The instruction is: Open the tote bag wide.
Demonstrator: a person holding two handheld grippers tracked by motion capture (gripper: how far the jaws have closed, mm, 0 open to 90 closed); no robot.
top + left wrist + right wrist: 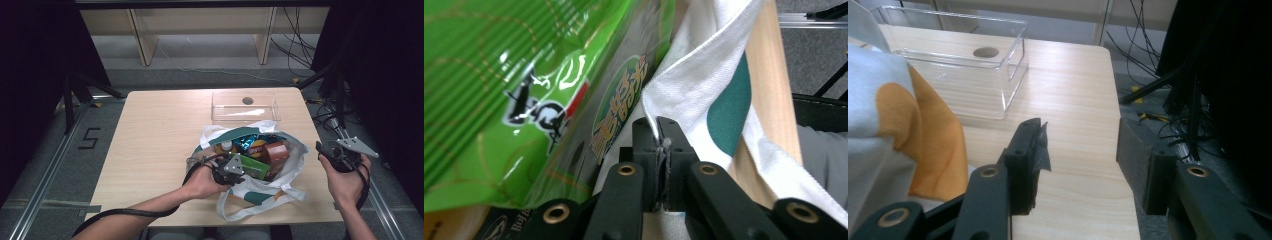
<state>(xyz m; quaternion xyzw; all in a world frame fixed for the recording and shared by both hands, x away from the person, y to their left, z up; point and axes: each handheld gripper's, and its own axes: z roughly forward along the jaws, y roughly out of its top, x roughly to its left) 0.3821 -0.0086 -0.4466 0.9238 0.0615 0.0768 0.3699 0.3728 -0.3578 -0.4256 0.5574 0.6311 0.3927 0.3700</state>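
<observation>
A white tote bag (285, 172) with teal and orange patches lies open on the near right part of the wooden table (155, 135). It holds a green snack packet (254, 167), a brown carton (276, 152), a blue foil bag (246, 142) and a white-capped bottle (226, 146). My left gripper (231, 170) sits at the bag's near left rim. In the left gripper view it (658, 129) is shut on the white fabric edge (694, 85), with the green packet (499, 90) just to its left. My right gripper (325, 152) hovers off the bag's right side, and its jaws (1080, 135) stand open with nothing between them.
A clear plastic box (244, 106) stands on the far side of the table behind the bag, also in the right gripper view (968, 75). Cables and black stand legs (325, 85) crowd the floor to the right. Wooden shelving legs (142, 45) stand beyond the table.
</observation>
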